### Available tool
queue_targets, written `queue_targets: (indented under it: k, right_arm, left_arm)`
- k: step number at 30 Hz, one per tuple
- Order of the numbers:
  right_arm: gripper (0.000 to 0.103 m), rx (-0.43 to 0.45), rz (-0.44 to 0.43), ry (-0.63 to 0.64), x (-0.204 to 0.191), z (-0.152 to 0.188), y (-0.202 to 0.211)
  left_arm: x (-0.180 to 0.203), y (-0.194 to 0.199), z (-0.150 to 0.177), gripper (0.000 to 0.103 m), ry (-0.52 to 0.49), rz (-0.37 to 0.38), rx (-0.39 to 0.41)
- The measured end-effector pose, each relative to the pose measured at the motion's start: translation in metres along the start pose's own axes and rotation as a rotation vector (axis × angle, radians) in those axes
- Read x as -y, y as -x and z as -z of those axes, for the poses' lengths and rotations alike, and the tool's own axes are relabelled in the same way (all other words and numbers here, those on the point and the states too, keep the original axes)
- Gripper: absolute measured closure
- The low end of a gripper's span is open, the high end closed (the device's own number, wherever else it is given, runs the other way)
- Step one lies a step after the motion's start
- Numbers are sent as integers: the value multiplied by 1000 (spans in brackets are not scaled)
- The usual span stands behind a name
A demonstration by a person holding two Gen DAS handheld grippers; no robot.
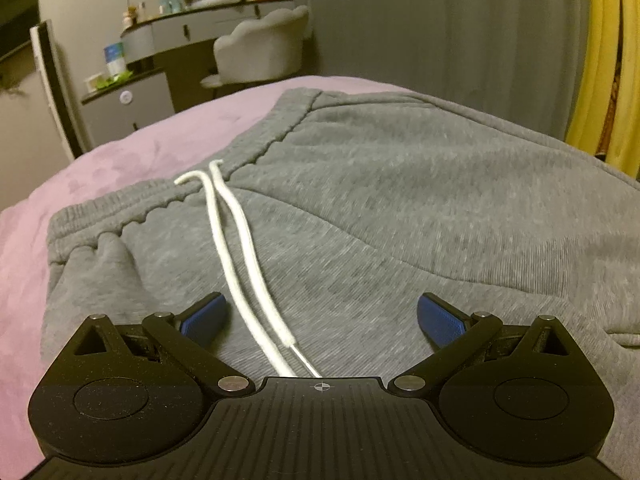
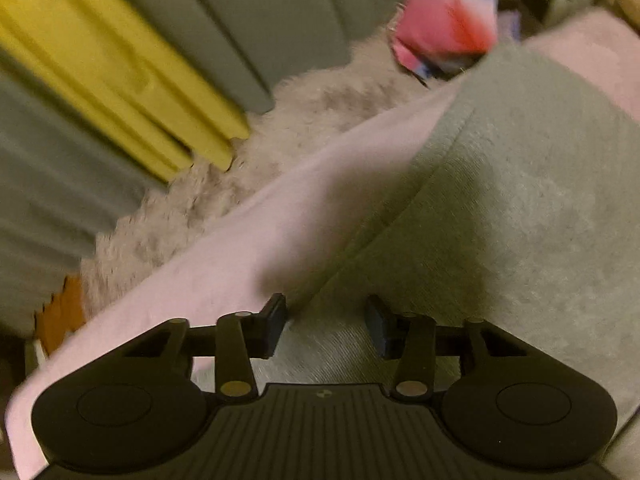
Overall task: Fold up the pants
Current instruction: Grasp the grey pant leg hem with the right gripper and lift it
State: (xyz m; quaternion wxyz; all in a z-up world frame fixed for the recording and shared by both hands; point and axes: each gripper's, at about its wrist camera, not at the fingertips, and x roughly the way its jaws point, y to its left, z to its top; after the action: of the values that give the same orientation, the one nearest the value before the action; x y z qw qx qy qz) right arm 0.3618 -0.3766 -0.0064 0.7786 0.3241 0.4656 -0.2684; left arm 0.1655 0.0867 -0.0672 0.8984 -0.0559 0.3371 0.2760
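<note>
Spread wide, the left gripper [image 1: 320, 316] is poised over the pants [image 1: 360, 200] — waistband [image 1: 160, 200] ahead — while the half-open right gripper [image 2: 326, 320] grips nothing.

- Heather-grey pants [image 1: 360, 208], ribbed at the waistband, ahead of the left jaws.
- White drawstring [image 1: 240, 264] between blue-padded fingers [image 1: 202, 320] on a black left gripper [image 1: 320, 320].
- Mauve-pink bed cover [image 1: 120, 160] beyond.
- Yellow and grey curtain [image 2: 120, 80] left of the right jaws.

The left hand-held gripper [image 1: 320, 322] is matte black, with a ribbed central plate bearing a small crosshair mark and two round housings. Silver rivets pin its linkage arms, and the fingertips [image 1: 206, 318] carry ribbed blue pads. The right hand-held gripper [image 2: 326, 328] looks identical.
</note>
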Motion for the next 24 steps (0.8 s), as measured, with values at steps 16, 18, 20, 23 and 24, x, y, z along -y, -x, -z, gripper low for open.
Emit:
queue_targets:
  k: [16,18,20,23,24]
  right_arm:
    - [97,256,-126,255,46,51,77]
    - [97,291,-230,224,91,83,105]
    - [96,275,-274,226,137,123,115]
    - [96,215,-122,273,188,168,106]
    - [96,237,-120,269,201,175,107]
  left_arm:
    - [-8,1,0,0,14,28,0]
    - [-12,2,-1,0,45,37,1]
    - [-15,3,-1,0,68,46,-1]
    - [-16,6,-1,0,78,54,-4]
    - [-16,7,-1,0,78,55,-5]
